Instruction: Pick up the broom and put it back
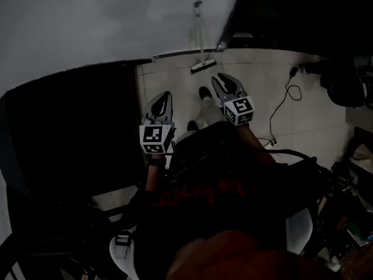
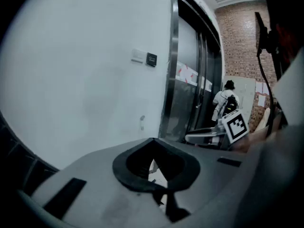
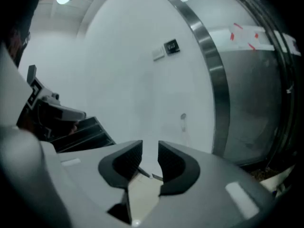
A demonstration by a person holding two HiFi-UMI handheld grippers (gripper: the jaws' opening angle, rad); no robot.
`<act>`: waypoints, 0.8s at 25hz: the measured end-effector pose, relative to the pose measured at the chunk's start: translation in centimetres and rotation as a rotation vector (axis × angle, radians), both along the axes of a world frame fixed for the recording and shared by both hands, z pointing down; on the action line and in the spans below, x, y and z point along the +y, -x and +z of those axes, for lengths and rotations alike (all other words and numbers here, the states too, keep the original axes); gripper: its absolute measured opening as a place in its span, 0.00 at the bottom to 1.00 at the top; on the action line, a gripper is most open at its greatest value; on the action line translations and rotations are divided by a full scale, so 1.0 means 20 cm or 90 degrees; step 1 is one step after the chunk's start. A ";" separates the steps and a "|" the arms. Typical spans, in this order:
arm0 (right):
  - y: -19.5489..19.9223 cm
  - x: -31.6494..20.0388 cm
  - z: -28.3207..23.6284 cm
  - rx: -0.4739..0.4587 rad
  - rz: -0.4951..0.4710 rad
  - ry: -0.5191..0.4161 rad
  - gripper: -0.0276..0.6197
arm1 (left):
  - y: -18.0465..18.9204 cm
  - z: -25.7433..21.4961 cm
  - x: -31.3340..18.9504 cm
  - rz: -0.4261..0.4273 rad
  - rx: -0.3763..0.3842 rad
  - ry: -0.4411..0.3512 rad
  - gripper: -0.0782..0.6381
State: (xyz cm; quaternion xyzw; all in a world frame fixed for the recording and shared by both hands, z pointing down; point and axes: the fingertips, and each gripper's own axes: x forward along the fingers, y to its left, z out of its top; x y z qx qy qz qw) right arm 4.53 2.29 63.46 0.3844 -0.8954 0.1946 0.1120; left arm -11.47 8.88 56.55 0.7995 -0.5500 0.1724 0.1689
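Two grippers: both are held out over the pale tiled floor (image 1: 262, 92), left at 9 o'clock of right, well apart, neither touching anything.
Left gripper (image 1: 164, 100) (image 2: 152, 140): clenched, tips meeting with nothing between them; its marker cube (image 1: 154, 137) faces up at its 6 o'clock end.
Right gripper (image 1: 224, 81) (image 3: 149, 148): released, its jaws stand apart with a narrow gap and only wall and floor show through it.
Broom (image 1: 202, 65): stands at 12 o'clock of the grippers, head on the floor at the foot of the white wall (image 1: 87, 22), handle (image 1: 199, 28) leaning up against that wall; it is well apart from both grippers.
Shoe (image 1: 205, 93): the person's dark shoe sits on the tiles between the two grippers, at 6 o'clock of the broom head.
Cable (image 1: 285, 101): a thin black cable trails across the floor at 3 o'clock of the right gripper.
Wall plates (image 2: 145, 57) (image 3: 166, 50): one white and one dark plate sit side by side on the wall, at 9 o'clock of a metal door frame (image 2: 172, 61).
Background: a person with a backpack (image 2: 227, 103) stands far off at 3 o'clock of the frame, before a brick wall (image 2: 240, 42).
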 end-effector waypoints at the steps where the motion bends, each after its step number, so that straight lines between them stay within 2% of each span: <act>1: -0.01 -0.11 0.09 0.022 -0.002 0.014 0.21 | -0.02 0.01 -0.05 -0.007 -0.001 0.006 0.12; 3: -0.03 -0.35 0.30 0.060 -0.004 0.048 0.25 | -0.07 0.02 -0.17 -0.025 -0.006 0.014 0.12; 6: -0.01 -0.77 0.63 0.105 -0.004 0.099 0.43 | -0.08 0.00 -0.33 -0.071 -0.013 0.007 0.12; 10: 0.07 -1.23 0.97 0.188 0.004 0.131 0.42 | -0.03 0.00 -0.34 -0.124 -0.024 0.025 0.12; 13: 0.15 -1.46 1.15 0.232 -0.002 0.163 0.42 | 0.01 0.05 -0.30 -0.165 -0.028 0.068 0.12; 16: 0.21 -1.62 1.25 0.251 -0.006 0.185 0.39 | 0.04 0.08 -0.28 -0.182 -0.027 0.086 0.12; 17: 0.21 -1.67 1.25 0.254 0.001 0.183 0.32 | 0.05 0.09 -0.29 -0.179 -0.027 0.089 0.12; 18: 0.21 -1.70 1.25 0.257 0.007 0.177 0.19 | 0.05 0.11 -0.30 -0.176 -0.024 0.092 0.12; 20: 0.23 -1.69 1.25 0.264 -0.009 0.161 0.17 | 0.07 0.13 -0.33 -0.175 -0.013 0.092 0.12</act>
